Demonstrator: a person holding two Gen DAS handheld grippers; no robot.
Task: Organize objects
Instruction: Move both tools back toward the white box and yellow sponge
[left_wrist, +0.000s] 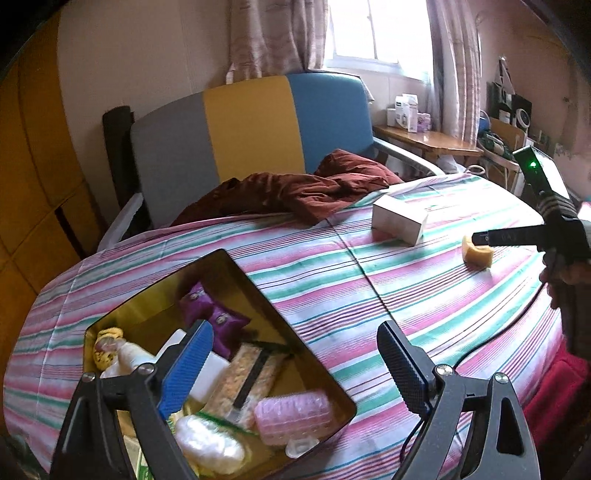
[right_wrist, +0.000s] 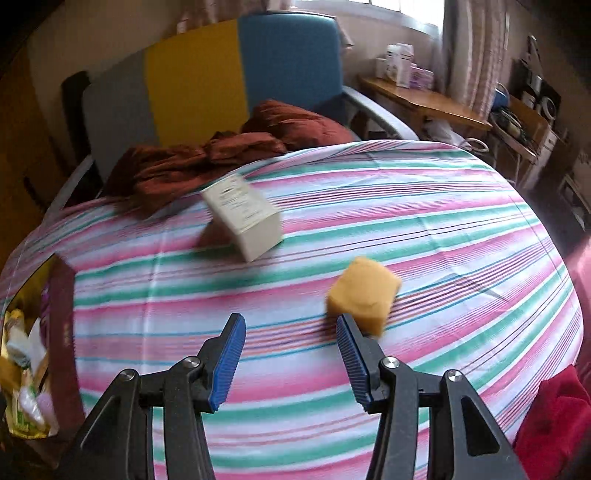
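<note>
A gold-lined box (left_wrist: 236, 275) stands at the near left of the striped table, holding purple pouches (left_wrist: 212, 314), a pink case (left_wrist: 291, 413), a cracker packet (left_wrist: 243, 376) and other small items. My left gripper (left_wrist: 295, 328) is open, its left finger over the box and its right finger over the cloth. A white carton (right_wrist: 247, 218) lies mid-table and a yellow sponge (right_wrist: 364, 291) lies nearer. My right gripper (right_wrist: 290, 319) is open and empty; the sponge sits just beyond its right fingertip. In the left wrist view the right gripper (left_wrist: 491, 238) hovers by the sponge (left_wrist: 476, 254), with the carton (left_wrist: 399, 218) beside it.
A crumpled brown cloth (left_wrist: 306, 188) drapes over the table's far edge in front of a grey, yellow and blue chair (left_wrist: 251, 122). A red cloth (right_wrist: 554, 417) hangs at the near right edge. A wooden side table (left_wrist: 428, 142) with boxes stands by the window.
</note>
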